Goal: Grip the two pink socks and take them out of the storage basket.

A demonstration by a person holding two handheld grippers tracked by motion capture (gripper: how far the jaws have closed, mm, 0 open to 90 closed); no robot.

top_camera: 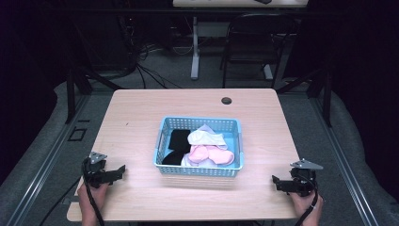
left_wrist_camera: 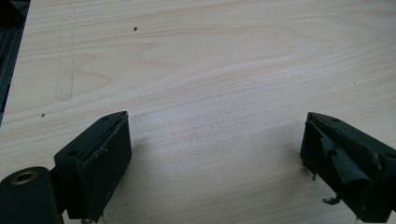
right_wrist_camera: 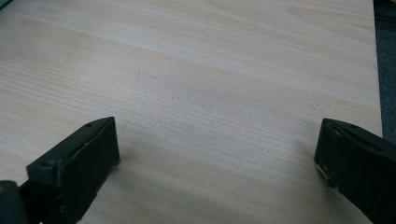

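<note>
A light blue plastic basket (top_camera: 200,169) sits in the middle of the wooden table (top_camera: 141,108). Inside it lie pink socks (top_camera: 207,154), a white garment (top_camera: 205,137) and black socks (top_camera: 178,140). My left gripper (top_camera: 118,172) rests near the table's front left corner, held by a hand, well left of the basket. My right gripper (top_camera: 278,182) rests near the front right corner, right of the basket. In the left gripper view the jaws of the left gripper (left_wrist_camera: 215,140) stand wide apart over bare wood. The right gripper (right_wrist_camera: 217,147) is likewise open with nothing between its jaws.
A round cable hole (top_camera: 227,100) sits near the table's far edge. Beyond the table stand a dark chair (top_camera: 254,42) and a white desk leg (top_camera: 195,52) with cables on the floor. Metal rails (top_camera: 47,160) run along both sides of the table.
</note>
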